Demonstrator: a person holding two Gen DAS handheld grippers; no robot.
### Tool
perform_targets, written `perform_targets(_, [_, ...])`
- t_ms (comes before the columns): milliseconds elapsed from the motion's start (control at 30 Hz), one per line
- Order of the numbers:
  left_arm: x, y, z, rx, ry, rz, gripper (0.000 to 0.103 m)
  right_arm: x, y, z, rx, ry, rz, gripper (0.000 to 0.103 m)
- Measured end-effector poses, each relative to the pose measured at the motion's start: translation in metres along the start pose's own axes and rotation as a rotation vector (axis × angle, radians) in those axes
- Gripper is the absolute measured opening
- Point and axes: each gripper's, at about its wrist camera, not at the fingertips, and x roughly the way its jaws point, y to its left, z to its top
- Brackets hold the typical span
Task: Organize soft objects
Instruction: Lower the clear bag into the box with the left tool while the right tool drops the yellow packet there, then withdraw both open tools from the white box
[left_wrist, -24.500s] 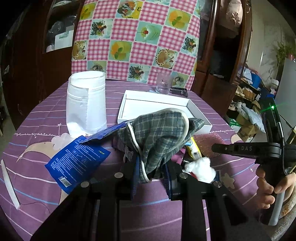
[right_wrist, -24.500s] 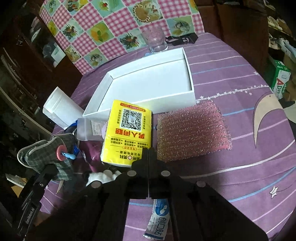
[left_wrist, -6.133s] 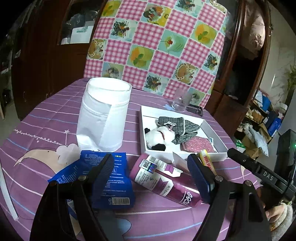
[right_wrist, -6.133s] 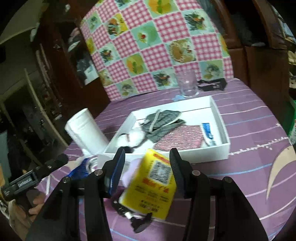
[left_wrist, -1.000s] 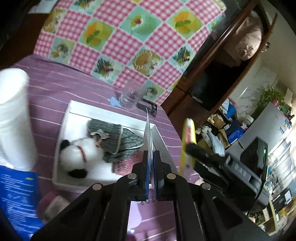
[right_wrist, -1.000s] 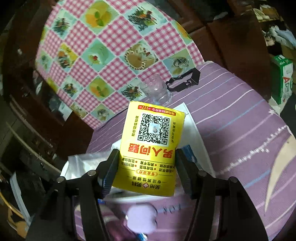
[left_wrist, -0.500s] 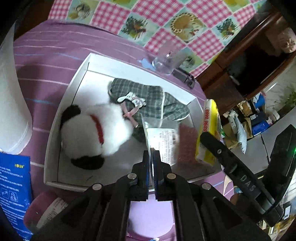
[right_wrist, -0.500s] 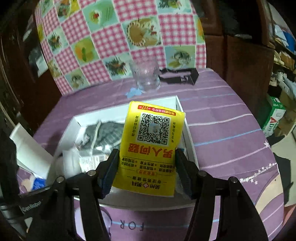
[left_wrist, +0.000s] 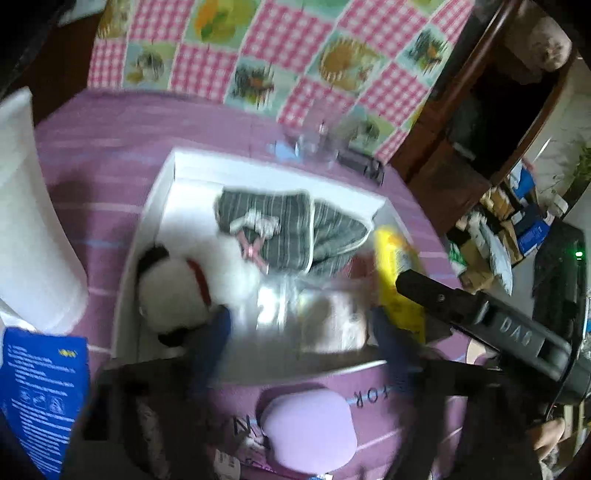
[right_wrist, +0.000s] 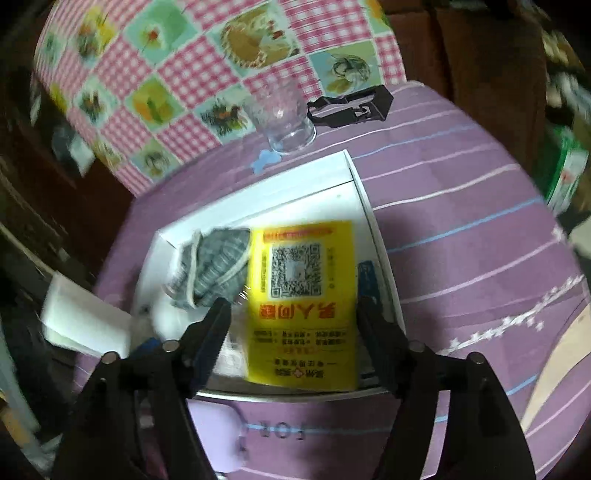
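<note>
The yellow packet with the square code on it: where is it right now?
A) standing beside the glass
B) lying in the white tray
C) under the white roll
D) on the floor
B: the yellow packet lies inside the white tray, beside the grey plaid cloth.

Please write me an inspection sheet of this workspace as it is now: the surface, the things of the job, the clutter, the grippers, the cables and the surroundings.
Surface: round table under a purple striped cloth.
Job's things: white tray holds a grey plaid cloth, a panda plush, a clear plastic packet and a yellow tissue pack.
Clutter: white paper roll, blue pouch, drinking glass and black clip lie outside the tray.
Grippers: left gripper open over the packet; right gripper open, fingers either side of the yellow pack, contact unclear.
Cables: nothing seen.
Surroundings: checked cover behind the table, dark wooden cabinet, boxes on the floor.
</note>
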Motion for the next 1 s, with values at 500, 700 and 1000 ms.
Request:
perform_targets(500, [-0.028,-0.004,0.005,0.010,-0.153,0.048,0.082,-0.033,0.009,0.010,0.018,-0.116,-0.045,0.078])
perform_targets(700, [-0.038,-0.003,0.006,-0.006,-0.188,0.086,0.082,-0.030,0.025,0.006,-0.059,-0.107,-0.028,0.078])
perform_targets(1000, [-0.037,-0.004,0.005,-0.007,-0.165,0.124,0.081,-0.046,0.047,-0.008,-0.173,-0.166,-0.012,0.077])
